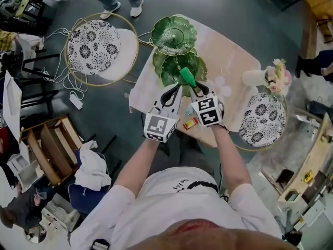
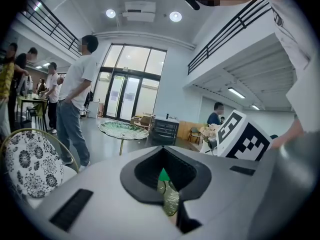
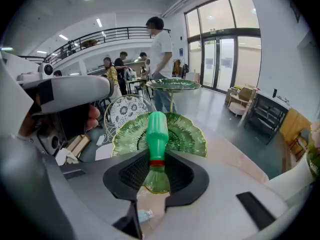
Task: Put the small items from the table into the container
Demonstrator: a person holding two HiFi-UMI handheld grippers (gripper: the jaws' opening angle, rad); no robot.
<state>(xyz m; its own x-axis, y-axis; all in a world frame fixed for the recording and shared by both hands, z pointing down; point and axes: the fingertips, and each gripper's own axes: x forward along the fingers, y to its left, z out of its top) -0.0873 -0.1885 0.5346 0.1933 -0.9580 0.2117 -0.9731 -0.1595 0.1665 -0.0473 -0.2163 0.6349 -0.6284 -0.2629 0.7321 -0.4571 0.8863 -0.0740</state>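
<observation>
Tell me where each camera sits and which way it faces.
Head view: on the person's head, looking steeply down at the table; shows forearms, left gripper, right gripper.
Left gripper view: on that gripper, facing roughly level toward the glass doors; shows its jaws, the other's marker cube.
Right gripper view: on that gripper, tilted down toward the green dish; shows jaws gripping the green bottle.
Shared: head and right gripper views both show bottle and dish.

Open passage over bare tabletop (image 1: 231,53) right of the lower green plate (image 1: 169,66). Blocked farther right by flower vase (image 1: 273,77), nearer by small packets (image 1: 190,123).
</observation>
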